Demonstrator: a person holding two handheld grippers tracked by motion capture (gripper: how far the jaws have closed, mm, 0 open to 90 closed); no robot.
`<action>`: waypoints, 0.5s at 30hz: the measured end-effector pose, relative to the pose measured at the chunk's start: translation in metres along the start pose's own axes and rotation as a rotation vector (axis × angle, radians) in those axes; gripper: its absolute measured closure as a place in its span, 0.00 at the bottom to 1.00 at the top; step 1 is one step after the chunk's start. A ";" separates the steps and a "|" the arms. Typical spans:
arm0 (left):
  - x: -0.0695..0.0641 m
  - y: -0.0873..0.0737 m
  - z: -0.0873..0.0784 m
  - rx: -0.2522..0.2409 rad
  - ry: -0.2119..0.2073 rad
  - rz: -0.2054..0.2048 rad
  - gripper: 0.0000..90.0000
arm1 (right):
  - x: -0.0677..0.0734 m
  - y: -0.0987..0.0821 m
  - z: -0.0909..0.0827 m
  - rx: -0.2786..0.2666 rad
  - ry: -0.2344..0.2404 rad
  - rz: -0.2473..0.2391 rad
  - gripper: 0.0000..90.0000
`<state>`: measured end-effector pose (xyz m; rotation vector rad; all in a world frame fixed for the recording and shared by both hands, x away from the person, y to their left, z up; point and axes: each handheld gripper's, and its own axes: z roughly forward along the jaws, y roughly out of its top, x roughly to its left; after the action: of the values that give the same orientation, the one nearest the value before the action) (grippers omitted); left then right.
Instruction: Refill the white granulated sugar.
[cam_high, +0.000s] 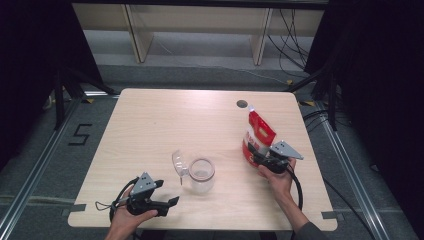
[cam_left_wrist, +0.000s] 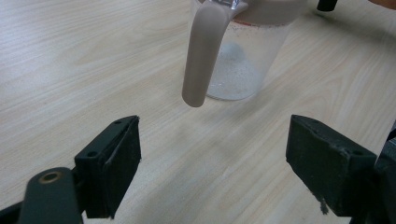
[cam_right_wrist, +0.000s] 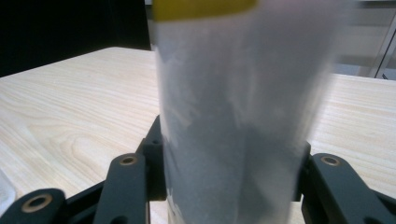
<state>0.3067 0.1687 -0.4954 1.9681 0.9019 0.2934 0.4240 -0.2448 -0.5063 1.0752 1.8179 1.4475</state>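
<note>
Light wood grain covers the whole bench, which is set on grey carpet with dark curtains on both sides and pale shelving legs at the back. A clear plastic jug is stood upright near the middle of the front half, its flip lid tipped open to the side; in the left gripper view the greyish handle is seen hanging down in front of the cup body. The left tongs are held low near the front edge, spread wide with nothing between the pads, pointed at the jug but well short of it. Over on the right side, a red and white pouch is kept upright and gripped at its lower part by the right tongs. From the right gripper view the pouch's pale side is squeezed between both pads, with a yellow band seen at the top.
</note>
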 end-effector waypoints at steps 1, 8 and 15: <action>0.000 0.000 0.000 0.000 0.000 -0.001 0.20 | 0.001 0.000 -0.001 0.015 0.001 -0.001 0.57; 0.000 0.000 0.000 -0.014 0.006 -0.008 0.20 | 0.002 0.005 -0.009 -0.005 0.023 -0.034 0.58; 0.000 0.000 -0.001 -0.011 0.009 -0.028 0.20 | 0.007 0.014 -0.021 -0.034 0.057 -0.109 0.58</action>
<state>0.3064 0.1693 -0.4954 1.9436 0.9307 0.2910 0.4065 -0.2483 -0.4877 0.9126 1.8542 1.4527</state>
